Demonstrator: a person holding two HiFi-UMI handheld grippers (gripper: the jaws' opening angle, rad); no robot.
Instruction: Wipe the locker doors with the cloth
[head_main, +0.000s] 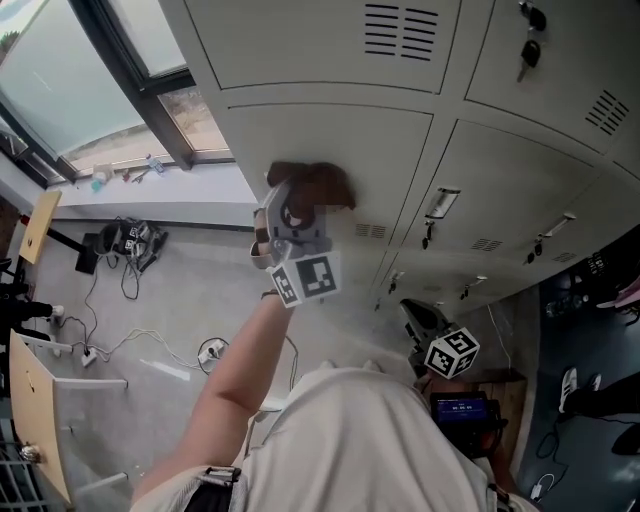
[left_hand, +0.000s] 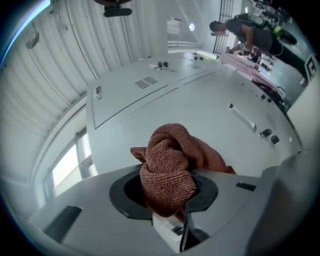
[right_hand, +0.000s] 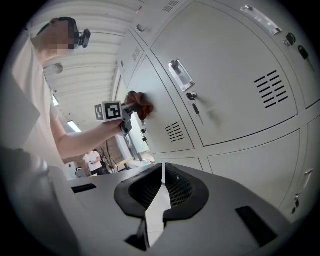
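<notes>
On the locker door (head_main: 335, 140), presses red cloth (left_hand: 167, 160) w/ L gripper (head_main: 297, 212), jaws clamped on it, tips hidden under folds. Holds R gripper (right_hand: 162, 175) low, jaws together, nothing btwn.

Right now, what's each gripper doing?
Left gripper: shut on the cloth.
Right gripper: shut, empty.

Cloth (left_hand: 169, 160): rust-brown, fine knit weave. Locker doors (head_main: 330, 150): pale grey. Left gripper (head_main: 298, 205): grey, black-and-white square markers. Floor (head_main: 180, 290): light grey.
</notes>
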